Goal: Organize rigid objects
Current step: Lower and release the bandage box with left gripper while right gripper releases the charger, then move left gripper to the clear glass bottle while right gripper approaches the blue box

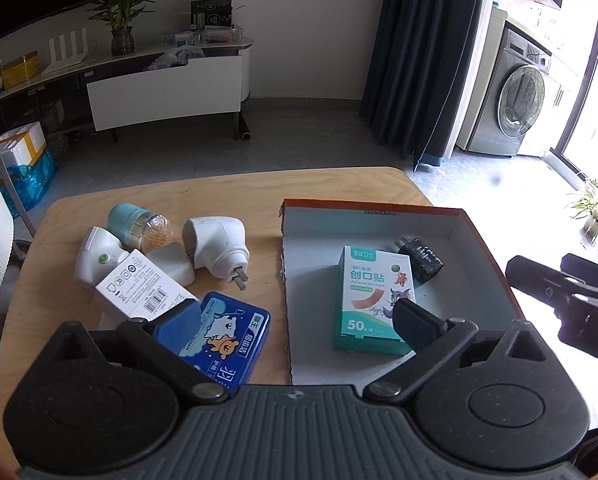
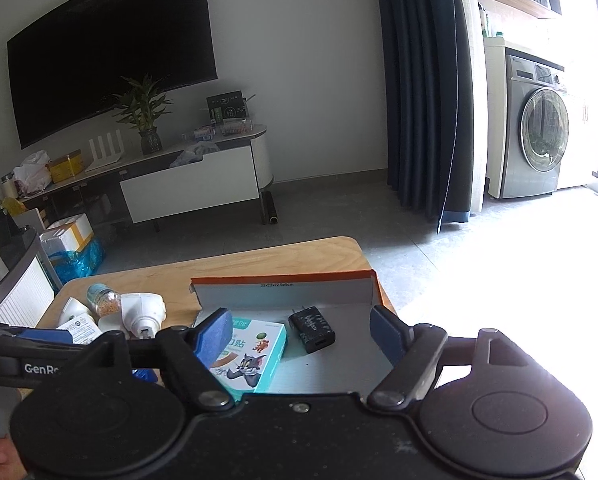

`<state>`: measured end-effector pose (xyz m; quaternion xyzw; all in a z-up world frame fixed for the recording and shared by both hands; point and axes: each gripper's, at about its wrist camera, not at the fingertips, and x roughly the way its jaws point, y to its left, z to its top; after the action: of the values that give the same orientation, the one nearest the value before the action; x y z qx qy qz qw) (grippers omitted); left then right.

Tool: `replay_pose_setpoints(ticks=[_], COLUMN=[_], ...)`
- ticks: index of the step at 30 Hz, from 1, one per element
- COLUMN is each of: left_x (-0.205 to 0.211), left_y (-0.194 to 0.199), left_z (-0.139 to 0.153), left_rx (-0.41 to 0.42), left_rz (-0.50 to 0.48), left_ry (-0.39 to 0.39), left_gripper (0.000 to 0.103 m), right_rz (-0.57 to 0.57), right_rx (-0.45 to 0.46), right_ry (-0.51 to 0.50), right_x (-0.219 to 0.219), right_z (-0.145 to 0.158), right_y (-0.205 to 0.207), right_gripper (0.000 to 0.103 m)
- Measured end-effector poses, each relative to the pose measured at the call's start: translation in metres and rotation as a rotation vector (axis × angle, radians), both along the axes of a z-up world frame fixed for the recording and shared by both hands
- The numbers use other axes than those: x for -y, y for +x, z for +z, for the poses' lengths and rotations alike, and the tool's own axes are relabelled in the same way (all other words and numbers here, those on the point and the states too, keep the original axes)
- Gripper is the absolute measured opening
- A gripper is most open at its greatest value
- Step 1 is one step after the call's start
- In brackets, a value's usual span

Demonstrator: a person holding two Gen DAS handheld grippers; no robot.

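An orange-rimmed cardboard box [image 1: 439, 312] lies open on the wooden table [image 1: 235, 192]. Inside it lie a teal plaster box [image 1: 369, 292] and a black charger plug [image 1: 423, 260]. My left gripper [image 1: 299, 320] is open and empty, its fingers spanning a blue tin [image 1: 235, 336] and the plaster box. Left of the box lie a white carton [image 1: 139, 288], two white plug-in devices [image 1: 215, 244] and a jar of toothpicks [image 1: 143, 228]. My right gripper [image 2: 303, 334] is open and empty above the box [image 2: 339, 368], over the plaster box [image 2: 255, 356] and charger [image 2: 313, 330].
The right gripper's body shows at the right edge of the left wrist view [image 1: 571, 300]. A TV stand [image 1: 163, 88] and a washing machine [image 1: 515, 108] stand beyond the table. The table's far edge lies just past the box.
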<state>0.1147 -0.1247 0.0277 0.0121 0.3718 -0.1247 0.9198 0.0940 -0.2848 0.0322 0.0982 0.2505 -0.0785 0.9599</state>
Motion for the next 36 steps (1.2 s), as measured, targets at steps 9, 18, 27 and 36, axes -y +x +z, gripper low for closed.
replay_pose_setpoints(ticks=[9, 18, 27, 36], left_x=[-0.024, -0.043, -0.06, -0.072], left_y=[-0.012, -0.017, -0.02, -0.022], left_z=[0.004, 0.002, -0.001, -0.004], left_rx=[0.017, 0.02, 0.011, 0.007], left_rz=[0.039, 0.073, 0.101, 0.118], left_ry=[-0.006, -0.013, -0.022, -0.029], left_gripper=[0.103, 0.103, 0.103, 0.103], right_rz=[0.07, 0.133, 0.168, 0.201], right_rx=[-0.015, -0.023, -0.032, -0.043], right_ry=[-0.001, -0.016, -0.022, -0.031], right_x=[-0.029, -0.052, -0.065, -0.076], right_z=[-0.002, -0.003, -0.005, -0.007], right_y=[0.0, 0.004, 0.006, 0.008], right_gripper=[0.09, 0.09, 0.09, 0.091])
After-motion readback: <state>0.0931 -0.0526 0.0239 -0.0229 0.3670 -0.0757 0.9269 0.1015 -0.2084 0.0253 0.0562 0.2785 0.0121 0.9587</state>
